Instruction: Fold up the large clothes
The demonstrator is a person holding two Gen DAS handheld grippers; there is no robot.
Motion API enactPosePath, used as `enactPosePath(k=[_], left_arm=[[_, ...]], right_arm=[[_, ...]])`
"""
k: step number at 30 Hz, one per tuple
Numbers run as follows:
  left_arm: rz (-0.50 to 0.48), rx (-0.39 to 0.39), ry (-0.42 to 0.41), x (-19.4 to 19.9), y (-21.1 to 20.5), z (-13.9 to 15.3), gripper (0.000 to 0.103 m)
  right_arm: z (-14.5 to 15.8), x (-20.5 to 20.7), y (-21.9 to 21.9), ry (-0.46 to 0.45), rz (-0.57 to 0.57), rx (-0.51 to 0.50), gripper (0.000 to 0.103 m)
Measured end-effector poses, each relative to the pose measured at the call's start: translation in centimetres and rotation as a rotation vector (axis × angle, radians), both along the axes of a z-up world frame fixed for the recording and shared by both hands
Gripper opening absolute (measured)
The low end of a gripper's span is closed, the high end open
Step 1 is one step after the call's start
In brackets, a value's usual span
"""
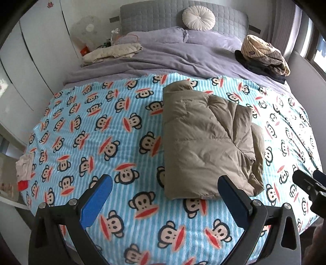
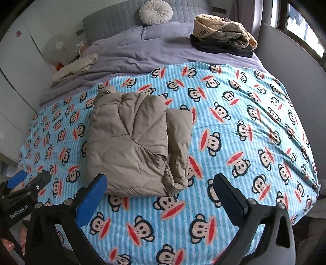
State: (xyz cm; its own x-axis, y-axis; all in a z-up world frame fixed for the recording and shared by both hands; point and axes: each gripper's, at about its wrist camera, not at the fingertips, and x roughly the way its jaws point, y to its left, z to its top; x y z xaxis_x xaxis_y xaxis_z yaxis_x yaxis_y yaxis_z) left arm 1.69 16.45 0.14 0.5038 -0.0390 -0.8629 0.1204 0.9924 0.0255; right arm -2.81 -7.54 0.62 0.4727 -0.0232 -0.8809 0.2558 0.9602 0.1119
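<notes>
A tan puffer jacket [image 1: 205, 140] lies folded into a thick bundle on the blue monkey-print blanket [image 1: 97, 130]. My left gripper [image 1: 165, 183] hangs open above the blanket just short of the bundle's near edge, with nothing between its blue pads. In the right wrist view the same jacket [image 2: 136, 140] lies ahead and left. My right gripper [image 2: 160, 183] stands wide open over the bundle's near corner, holding nothing. The left gripper [image 2: 32, 179] shows at the lower left of that view, and the right gripper's tip [image 1: 307, 181] at the right edge of the left wrist view.
A stack of folded clothes [image 1: 264, 55] sits at the far right of the bed on the purple duvet [image 1: 163, 53]. A cream garment [image 1: 114, 52] lies at the far left. A round white cushion [image 1: 198, 17] leans on the grey headboard. White wardrobe doors [image 1: 30, 61] stand left.
</notes>
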Motion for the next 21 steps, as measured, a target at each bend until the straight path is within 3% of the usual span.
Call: enactPosePath(k=[21], left_arm=[[-0.002, 0.009, -0.015, -0.52, 0.39, 0.64, 0.103]], right_arm=[[0.49, -0.05, 0.23, -0.002, 0.01, -0.001, 0.103]])
